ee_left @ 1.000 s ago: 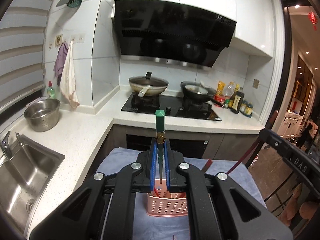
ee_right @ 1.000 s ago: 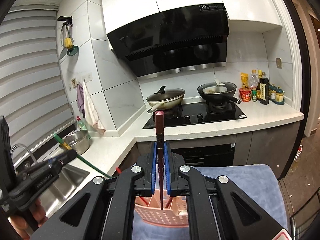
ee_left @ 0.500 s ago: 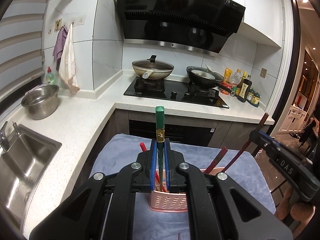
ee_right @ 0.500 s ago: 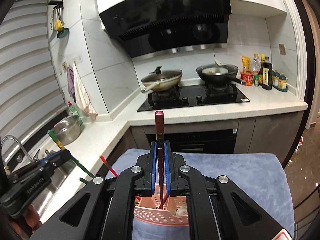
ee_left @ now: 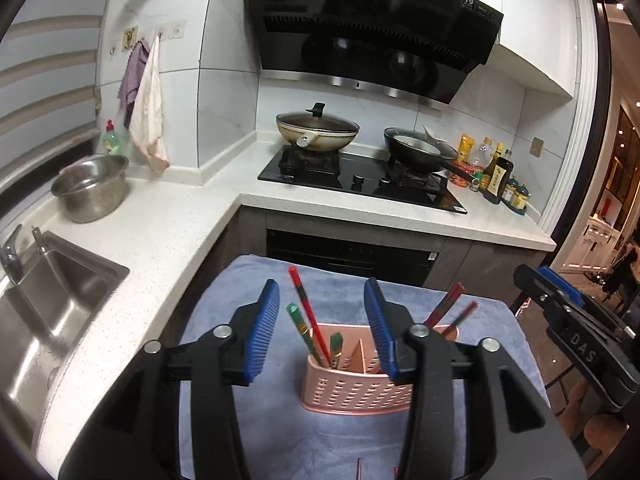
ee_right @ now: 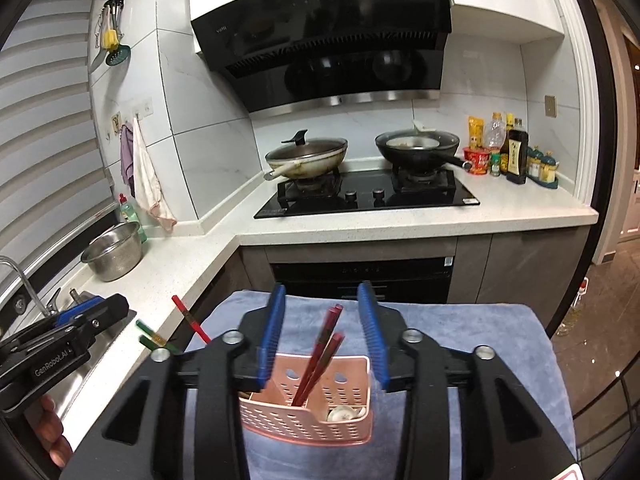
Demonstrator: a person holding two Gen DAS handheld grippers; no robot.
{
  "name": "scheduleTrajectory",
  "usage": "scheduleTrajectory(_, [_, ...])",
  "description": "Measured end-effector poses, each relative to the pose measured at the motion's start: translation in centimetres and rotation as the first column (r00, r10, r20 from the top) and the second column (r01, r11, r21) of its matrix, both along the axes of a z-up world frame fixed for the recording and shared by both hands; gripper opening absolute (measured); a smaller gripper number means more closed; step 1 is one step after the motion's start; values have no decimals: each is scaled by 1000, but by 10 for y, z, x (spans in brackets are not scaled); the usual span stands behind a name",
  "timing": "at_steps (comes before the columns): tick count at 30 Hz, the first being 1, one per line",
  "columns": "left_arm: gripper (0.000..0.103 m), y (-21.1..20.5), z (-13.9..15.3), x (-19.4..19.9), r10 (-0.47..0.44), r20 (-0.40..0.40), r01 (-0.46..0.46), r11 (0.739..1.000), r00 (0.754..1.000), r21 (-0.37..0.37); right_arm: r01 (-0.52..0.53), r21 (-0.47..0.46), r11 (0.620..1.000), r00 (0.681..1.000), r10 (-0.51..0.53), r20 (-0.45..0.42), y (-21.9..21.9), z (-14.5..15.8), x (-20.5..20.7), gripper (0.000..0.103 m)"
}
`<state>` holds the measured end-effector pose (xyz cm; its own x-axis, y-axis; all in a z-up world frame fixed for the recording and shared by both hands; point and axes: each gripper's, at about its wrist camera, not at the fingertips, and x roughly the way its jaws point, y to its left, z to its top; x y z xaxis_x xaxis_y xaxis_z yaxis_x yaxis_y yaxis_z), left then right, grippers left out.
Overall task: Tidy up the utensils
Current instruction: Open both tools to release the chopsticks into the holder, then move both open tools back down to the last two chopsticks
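Note:
A pink perforated utensil holder [ee_left: 352, 388] [ee_right: 316, 408] stands on a blue-grey cloth [ee_left: 280, 432] [ee_right: 480, 340]. In the left wrist view, green chopsticks [ee_left: 298, 322] and a red chopstick [ee_left: 306, 308] lean in its left compartment, and dark red chopsticks [ee_left: 450, 306] lean at its right end. My left gripper [ee_left: 324, 334] is open and empty just above the holder. My right gripper [ee_right: 323, 340] is open and empty above the holder, with the dark red chopsticks [ee_right: 320, 356] standing between its jaws.
A white L-shaped counter [ee_left: 168, 232] holds a steel colander [ee_left: 92, 188] and a sink [ee_left: 52, 292] at left. A black hob [ee_right: 368, 196] with two pans stands behind. Bottles [ee_right: 516, 156] sit at the back right.
Both grippers opened. The left let go of the green chopstick and the right let go of the dark red chopstick; both now stand in the holder.

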<state>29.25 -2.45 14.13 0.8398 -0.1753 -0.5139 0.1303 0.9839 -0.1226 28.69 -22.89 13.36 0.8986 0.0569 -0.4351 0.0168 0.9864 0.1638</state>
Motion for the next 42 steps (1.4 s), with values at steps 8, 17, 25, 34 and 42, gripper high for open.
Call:
scheduleTrajectory(8, [49,-1,1,-13,4,3,-4,1000,1000,11,-15,14,1000,1000,15,12,0,2,-21,40])
scheduleTrajectory(17, [55,4,-17,-50,3,-14,-2,999,1000,43,-54,40,998,998,55,-16,3,-13,-70,51])
scheduleTrajectory(25, [55,16,-77,-98,-11,-118,19,998,993,66,-75,-40,996,987,68,-149,19,-79,-137,54])
scheduleTrajectory(34, [56,24,-149,-155,-5,-240,26,996,971,84,-35,28,999,936,43,-351,22,-170,-201,54])
scheduleTrajectory(42, [59,21,-194,-188,-24,-352,57,995,936,85,-83,14,996,899,81,-431,49,-212,-234,54])
